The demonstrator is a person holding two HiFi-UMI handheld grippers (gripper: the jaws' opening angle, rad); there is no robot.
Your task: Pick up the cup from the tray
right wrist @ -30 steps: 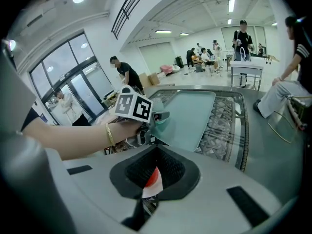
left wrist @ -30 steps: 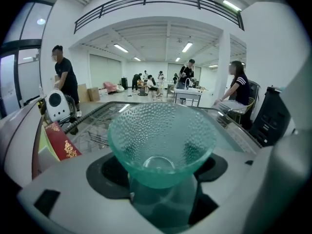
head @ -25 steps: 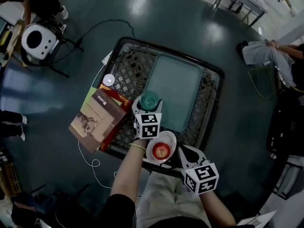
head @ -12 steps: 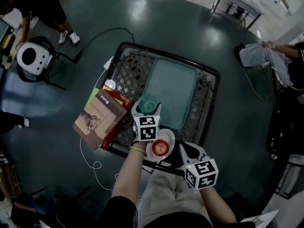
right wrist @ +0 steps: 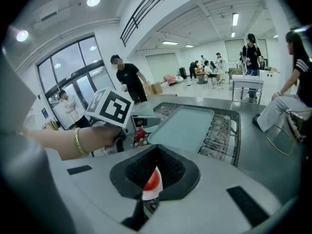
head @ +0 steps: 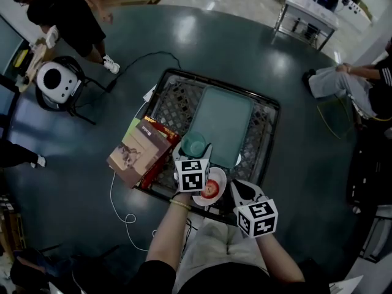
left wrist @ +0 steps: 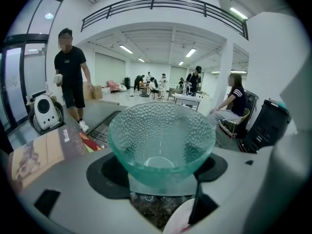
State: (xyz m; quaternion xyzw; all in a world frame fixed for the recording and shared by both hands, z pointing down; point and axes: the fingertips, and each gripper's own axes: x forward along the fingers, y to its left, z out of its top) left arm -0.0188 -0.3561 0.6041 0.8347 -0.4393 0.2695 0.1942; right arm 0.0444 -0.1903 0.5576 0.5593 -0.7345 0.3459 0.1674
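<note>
Gripping the cup (left wrist: 161, 135) at the near left corner of the tray (head: 225, 118)

Made of teal dimpled glass, the cup stands upright with its mouth up and its long axis vertical. It sits squarely between the fingers of the left gripper (left wrist: 160, 168), whose dark pads (left wrist: 105, 172) press on its lower wall from either side. In the head view it lies over the tray's near left corner, and the tray rests on a black crate (head: 267, 141). Whether the cup's base touches the tray cannot be told. A straight upward lift looks like all that remains. The right gripper (right wrist: 153, 172), nearer the person's body, is pinched on the rim of a white plate (head: 222, 177) carrying something red, so it seems to have no part in the lift
</note>
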